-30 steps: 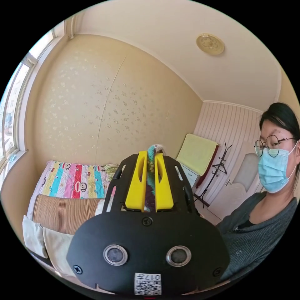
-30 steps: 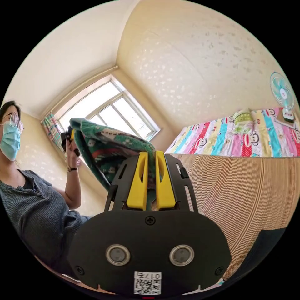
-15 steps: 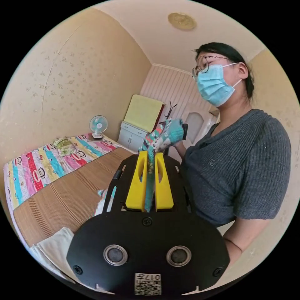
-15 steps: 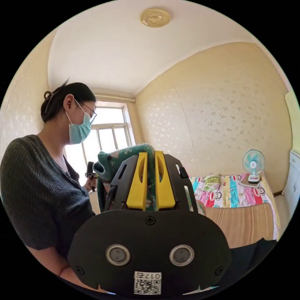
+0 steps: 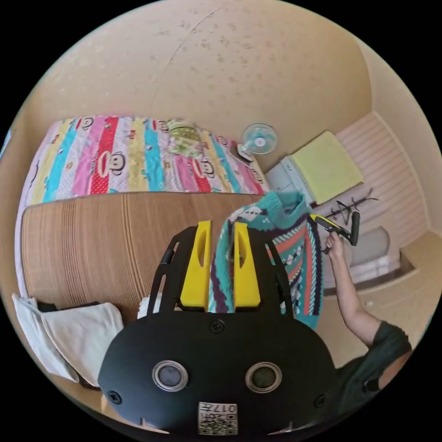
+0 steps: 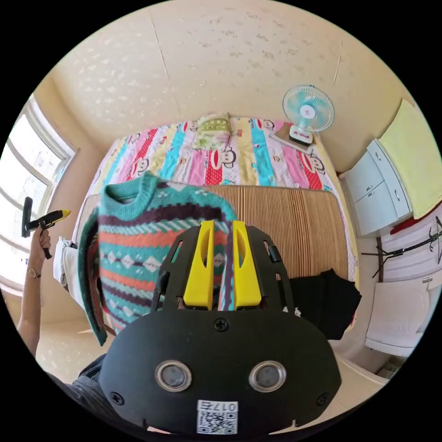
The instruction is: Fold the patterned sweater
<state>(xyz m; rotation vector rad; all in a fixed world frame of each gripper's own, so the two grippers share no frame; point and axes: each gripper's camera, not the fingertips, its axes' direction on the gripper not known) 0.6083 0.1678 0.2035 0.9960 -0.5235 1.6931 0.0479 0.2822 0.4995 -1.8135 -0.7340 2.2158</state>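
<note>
Your left gripper [image 5: 220,262] pinching one shoulder of the patterned sweater [image 5: 290,258], your right gripper [image 6: 220,264] clamped on the other, knit held spread in the air over the striped mat [image 6: 294,221], cartoon bedsheet [image 6: 221,154] and fan [image 6: 307,110] beyond.

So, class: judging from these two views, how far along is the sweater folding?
Done: the sweater is picked up. In hand: the left gripper and right gripper each pinch an edge, hanging it spread above the striped mat. Left: laying it down and every fold.

Sweater [image 6: 138,239] hangs between grippers, above the bed [image 6: 294,221].
</note>
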